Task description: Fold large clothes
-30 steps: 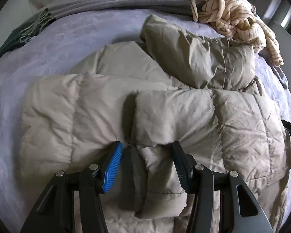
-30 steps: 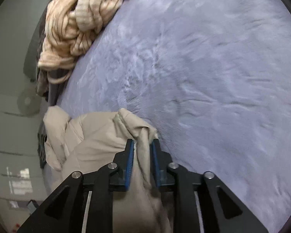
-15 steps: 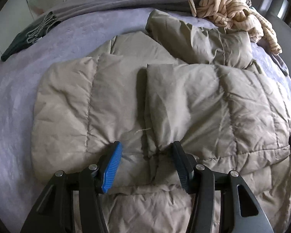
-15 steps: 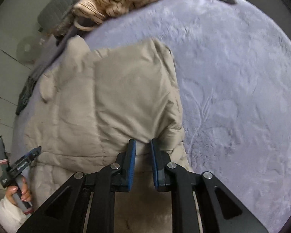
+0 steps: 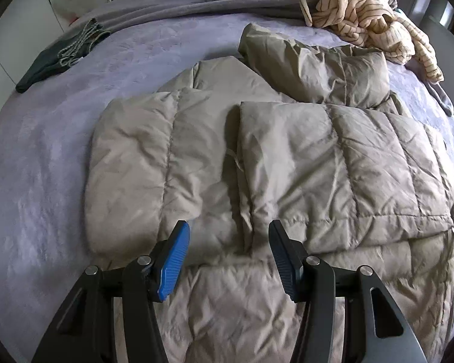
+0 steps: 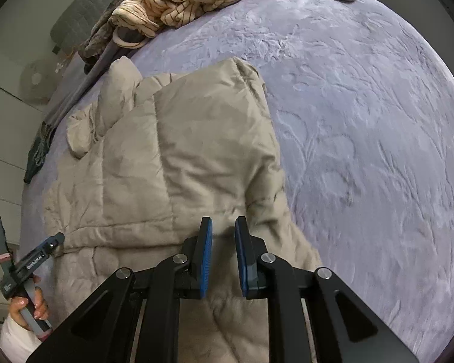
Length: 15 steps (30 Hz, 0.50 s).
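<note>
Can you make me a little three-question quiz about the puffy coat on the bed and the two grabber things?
1. True or false: the left gripper is clamped on the beige puffer jacket.
2. Which lies by the far edge of the lavender blanket? A) a striped cream garment B) a red towel C) a pair of shoes
3. Fill in: the right gripper has its jaws nearly together over the jacket's ____ edge.

Key
1. False: its jaws stand wide apart, with nothing between them.
2. A, the striped cream garment.
3. Folded. Whether the fabric is actually pinched cannot be told.
</note>
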Motion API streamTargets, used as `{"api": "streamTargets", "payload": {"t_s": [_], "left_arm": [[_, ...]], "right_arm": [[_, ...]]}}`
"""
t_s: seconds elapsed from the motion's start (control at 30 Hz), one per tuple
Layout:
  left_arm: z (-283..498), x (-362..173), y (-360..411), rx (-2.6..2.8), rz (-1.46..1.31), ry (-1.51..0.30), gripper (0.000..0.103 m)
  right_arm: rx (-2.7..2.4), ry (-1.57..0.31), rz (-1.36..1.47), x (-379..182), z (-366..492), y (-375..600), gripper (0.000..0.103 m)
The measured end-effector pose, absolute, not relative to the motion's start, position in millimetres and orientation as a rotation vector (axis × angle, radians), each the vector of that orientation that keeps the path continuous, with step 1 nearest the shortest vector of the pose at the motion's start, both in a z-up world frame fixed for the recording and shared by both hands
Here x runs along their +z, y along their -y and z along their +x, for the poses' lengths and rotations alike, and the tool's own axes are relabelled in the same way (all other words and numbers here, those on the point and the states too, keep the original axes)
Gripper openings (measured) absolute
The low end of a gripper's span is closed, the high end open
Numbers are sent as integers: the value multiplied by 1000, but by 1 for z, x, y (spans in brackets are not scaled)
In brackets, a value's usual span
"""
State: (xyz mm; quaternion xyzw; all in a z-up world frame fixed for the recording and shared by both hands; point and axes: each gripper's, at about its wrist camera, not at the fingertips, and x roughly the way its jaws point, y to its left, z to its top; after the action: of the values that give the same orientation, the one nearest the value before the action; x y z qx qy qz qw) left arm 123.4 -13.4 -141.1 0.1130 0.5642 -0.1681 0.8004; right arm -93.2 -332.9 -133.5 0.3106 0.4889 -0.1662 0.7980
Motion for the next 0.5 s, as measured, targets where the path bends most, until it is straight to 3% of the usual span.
{"api": "streamTargets", "payload": {"t_s": [0.07, 0.37, 0.43, 0.5], "left_arm": [[115, -132, 10, -350, 244, -1184, 103], [93, -100, 3, -331, 257, -1213, 103], [85, -93, 1, -309, 267, -1211, 103], [76, -86, -3, -283, 267, -1212, 103]], "right_arm": [[-360, -1060, 674, -129, -97, 327, 17], [-339, -1101, 686, -111, -115, 310, 19], [-323, -1103, 683, -105, -119, 306, 31], [-307, -1101, 664, -96, -123, 300, 53]]}}
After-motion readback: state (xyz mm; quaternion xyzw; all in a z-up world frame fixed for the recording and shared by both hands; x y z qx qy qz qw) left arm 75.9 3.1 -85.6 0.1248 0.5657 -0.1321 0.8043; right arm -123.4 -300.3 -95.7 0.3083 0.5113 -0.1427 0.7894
